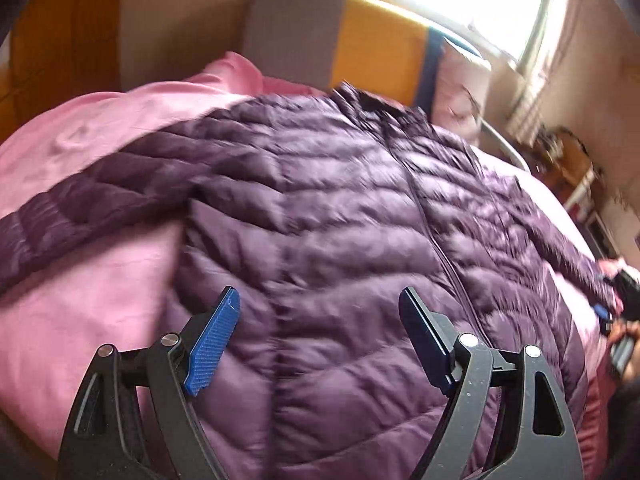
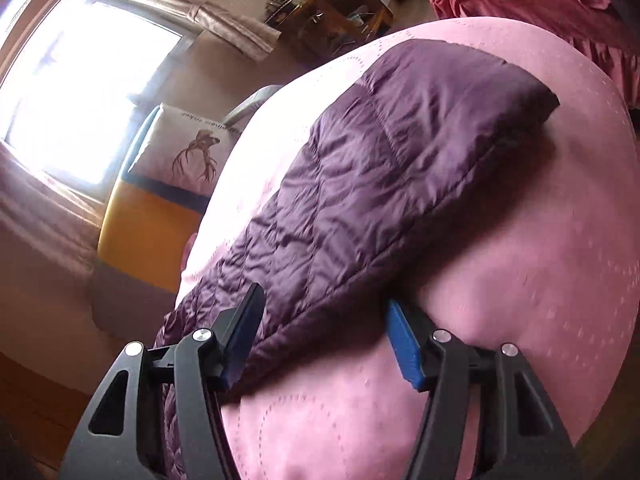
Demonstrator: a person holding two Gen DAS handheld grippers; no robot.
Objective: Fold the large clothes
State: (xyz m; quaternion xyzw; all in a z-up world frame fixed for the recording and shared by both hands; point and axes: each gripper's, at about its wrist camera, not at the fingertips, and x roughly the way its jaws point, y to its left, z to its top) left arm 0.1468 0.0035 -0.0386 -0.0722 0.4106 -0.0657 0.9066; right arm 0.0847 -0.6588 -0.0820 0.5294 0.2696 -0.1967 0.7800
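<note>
Purple quilted down jacket (image 1: 340,220) lies spread front-up on a pink bedspread (image 1: 80,320), its zipper (image 1: 440,248) running down the middle and one sleeve (image 1: 80,208) stretched out across the pink cloth toward the left of the left wrist view. The left gripper (image 1: 320,320) hangs above the jacket's lower body with its blue-padded jaws spread wide and nothing between them. The right gripper (image 2: 324,340) sits low over the other sleeve (image 2: 400,168), whose cuff end points away toward the far edge of the bed; its jaws straddle the sleeve's near part, and whether the pads actually press the fabric I cannot tell. Beyond the bed stand a grey, yellow and blue headboard (image 1: 360,48), a pillow with a deer print (image 2: 188,148) leaning against it, and a bright curtained window (image 2: 88,92).
</note>
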